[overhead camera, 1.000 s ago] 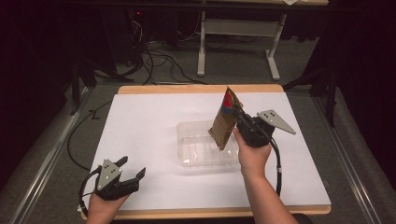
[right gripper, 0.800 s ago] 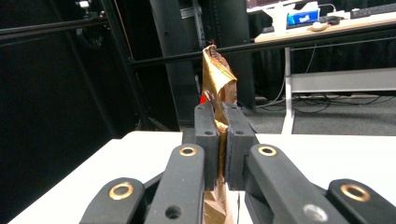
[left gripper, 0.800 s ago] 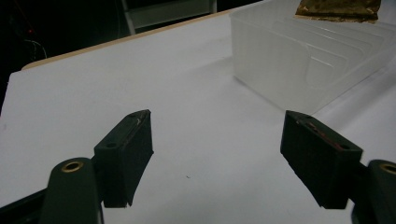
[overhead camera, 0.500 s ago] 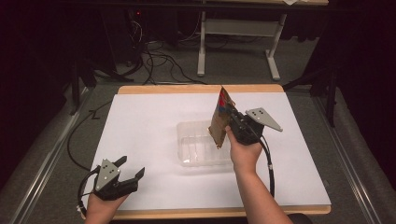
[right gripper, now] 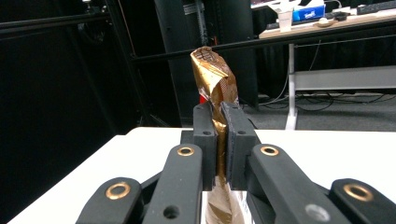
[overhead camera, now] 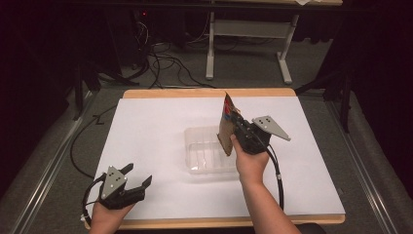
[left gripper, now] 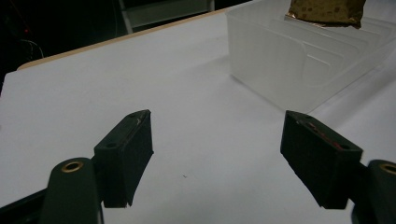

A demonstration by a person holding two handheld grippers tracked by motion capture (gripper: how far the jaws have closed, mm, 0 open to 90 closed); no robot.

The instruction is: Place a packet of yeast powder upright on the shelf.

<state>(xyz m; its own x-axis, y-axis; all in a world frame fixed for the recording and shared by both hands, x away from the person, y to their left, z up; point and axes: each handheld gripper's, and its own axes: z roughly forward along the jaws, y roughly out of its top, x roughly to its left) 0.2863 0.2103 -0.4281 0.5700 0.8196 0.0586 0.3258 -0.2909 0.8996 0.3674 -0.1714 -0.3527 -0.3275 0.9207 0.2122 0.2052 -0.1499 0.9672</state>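
Gold packet (overhead camera: 226, 127): print unreadable | right gripper (right gripper: 219, 135) fingers clamp it | left gripper (left gripper: 217, 156) fingers spread, empty

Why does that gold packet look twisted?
The right gripper pinches the gold snack packet mid-body, so its top crumples and curls. It hangs tilted above the clear plastic tray, not lying in it. Nothing looks spilled.

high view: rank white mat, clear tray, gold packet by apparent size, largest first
1. white mat, by far the largest.
2. clear tray.
3. gold packet, held upright in the right tongs over the tray; it stands edge-on and nearer the camera, so its rank is less sure.
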